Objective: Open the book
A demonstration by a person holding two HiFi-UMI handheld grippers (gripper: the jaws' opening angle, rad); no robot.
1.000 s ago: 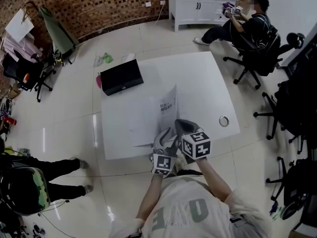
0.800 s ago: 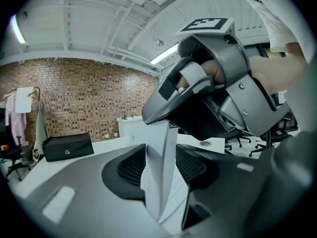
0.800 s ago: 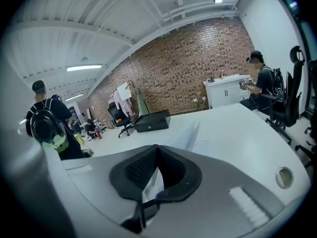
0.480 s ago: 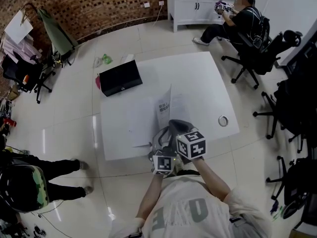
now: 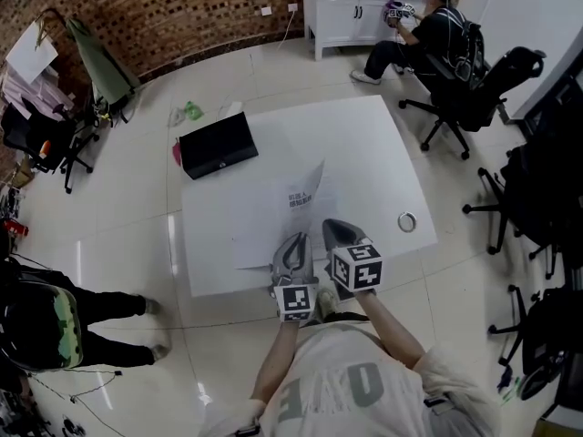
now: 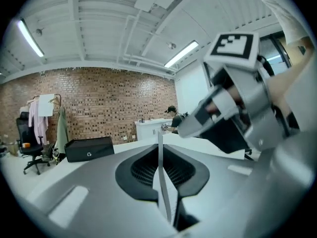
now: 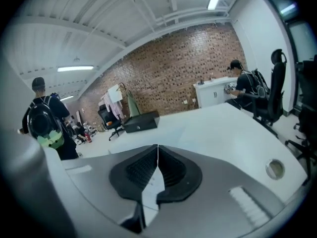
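Note:
The book is a thin white booklet lying near the front edge of the white table, with one printed leaf standing up from it. My left gripper is at the book's near edge. Its jaws are closing, and a thin sheet edge is pinched between the pads. Just to its right, my right gripper is shut on a sheet that runs up between its pads. The two grippers sit side by side.
A black case lies at the table's far left corner and a metal ring near its right edge. Office chairs and a seated person are at the right; a person with a green backpack stands left.
The left gripper's jaws have closed from wide open onto a sheet. The standing leaf has shifted slightly. The right gripper keeps its grip.

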